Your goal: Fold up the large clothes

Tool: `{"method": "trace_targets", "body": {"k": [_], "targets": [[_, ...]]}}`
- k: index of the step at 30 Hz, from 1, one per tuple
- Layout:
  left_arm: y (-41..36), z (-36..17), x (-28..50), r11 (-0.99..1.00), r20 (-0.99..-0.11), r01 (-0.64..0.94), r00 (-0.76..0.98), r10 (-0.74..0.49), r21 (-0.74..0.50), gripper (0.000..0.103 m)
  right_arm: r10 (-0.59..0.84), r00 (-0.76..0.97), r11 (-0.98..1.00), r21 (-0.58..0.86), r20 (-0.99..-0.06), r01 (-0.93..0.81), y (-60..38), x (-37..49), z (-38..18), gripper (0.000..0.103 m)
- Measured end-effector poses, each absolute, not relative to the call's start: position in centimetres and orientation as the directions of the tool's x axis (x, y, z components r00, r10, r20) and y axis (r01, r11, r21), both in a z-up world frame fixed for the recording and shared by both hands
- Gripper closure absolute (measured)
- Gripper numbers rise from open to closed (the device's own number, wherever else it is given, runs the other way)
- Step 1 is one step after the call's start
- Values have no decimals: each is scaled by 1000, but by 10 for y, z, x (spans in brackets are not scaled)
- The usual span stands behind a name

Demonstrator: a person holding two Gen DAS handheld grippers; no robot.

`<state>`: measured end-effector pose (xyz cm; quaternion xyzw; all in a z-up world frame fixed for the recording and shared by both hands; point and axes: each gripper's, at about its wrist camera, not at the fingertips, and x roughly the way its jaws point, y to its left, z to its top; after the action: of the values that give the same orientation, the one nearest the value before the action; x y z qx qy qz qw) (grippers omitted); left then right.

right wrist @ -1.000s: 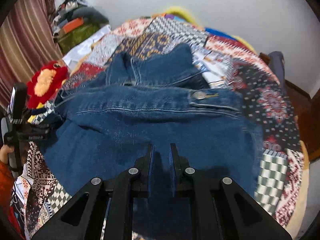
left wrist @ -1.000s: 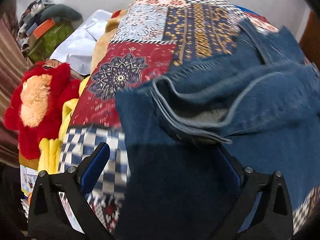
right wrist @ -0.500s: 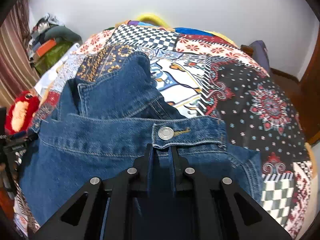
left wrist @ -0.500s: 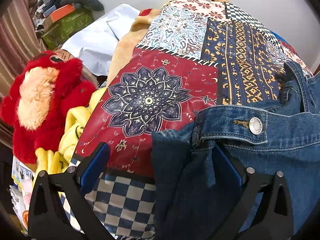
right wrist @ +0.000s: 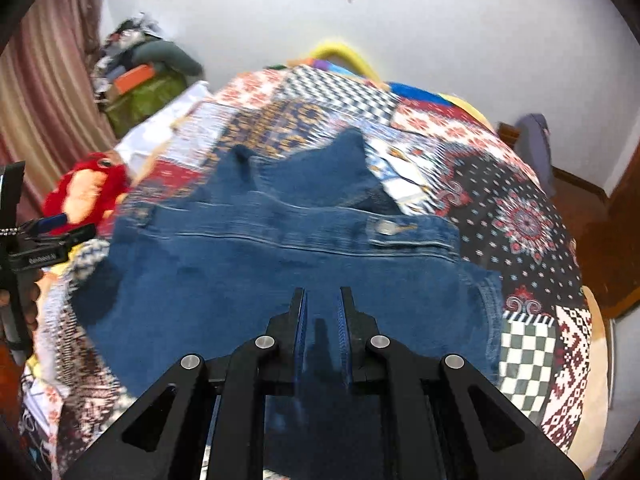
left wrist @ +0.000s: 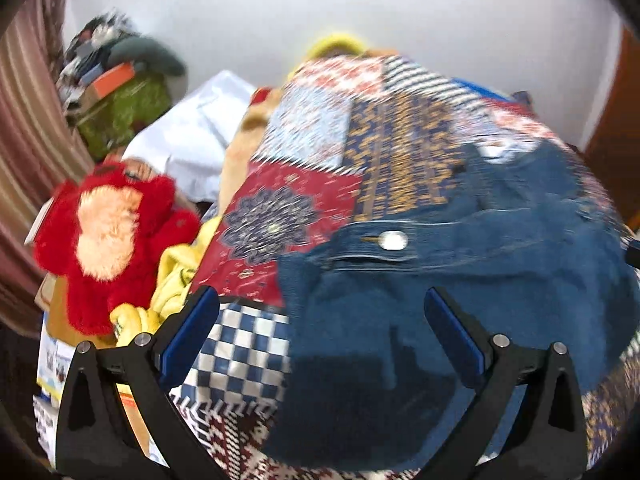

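Observation:
A blue denim jacket (left wrist: 460, 280) (right wrist: 248, 264) lies spread on a patchwork quilt (left wrist: 312, 128) (right wrist: 520, 216) that covers a bed, with its buttoned hem band across the middle. My left gripper (left wrist: 320, 296) hangs open above the jacket's near left corner, and its blue pads touch nothing. It also shows at the left edge of the right wrist view as the left gripper (right wrist: 68, 226), in a person's hand. My right gripper (right wrist: 322, 300) is shut, with a strip of the jacket's near edge pinched between its pads.
A red plush toy (left wrist: 108, 240) (right wrist: 88, 192) and yellow cloth (left wrist: 176, 276) lie off the bed's left side. A white sheet (left wrist: 192, 140) and a heap of bags (left wrist: 120, 92) fill the back left corner. A brown door (right wrist: 616, 220) stands to the right.
The left gripper has risen and drawn back off the jacket, whose folded edge was between its open fingers a second ago. The right gripper stays shut and has pulled back a little.

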<state>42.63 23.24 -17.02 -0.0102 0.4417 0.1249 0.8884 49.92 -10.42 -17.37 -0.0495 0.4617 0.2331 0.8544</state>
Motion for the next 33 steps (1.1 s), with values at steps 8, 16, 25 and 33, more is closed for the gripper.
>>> {"method": "trace_targets", "body": {"k": [8,16,25,33], "targets": [[182,-159,414,994,-748,-109,657,94,29,0,451,426,814,166,-784,-556,-61,464,-157,93],[157,-225,436,997,-831,-82,556,36,-11,0,366,315,805,129,-875,-579,-29,467,-219,93],[162,-253,423,997,-820,-72,569,56,19,0,417,277,819,225,-866,-528,-67,476,-237,93],[175,-252,399,984,-819,-131,547,171,118,0,316,364,824,63,-876,-564,-73,458,-237,93]]}}
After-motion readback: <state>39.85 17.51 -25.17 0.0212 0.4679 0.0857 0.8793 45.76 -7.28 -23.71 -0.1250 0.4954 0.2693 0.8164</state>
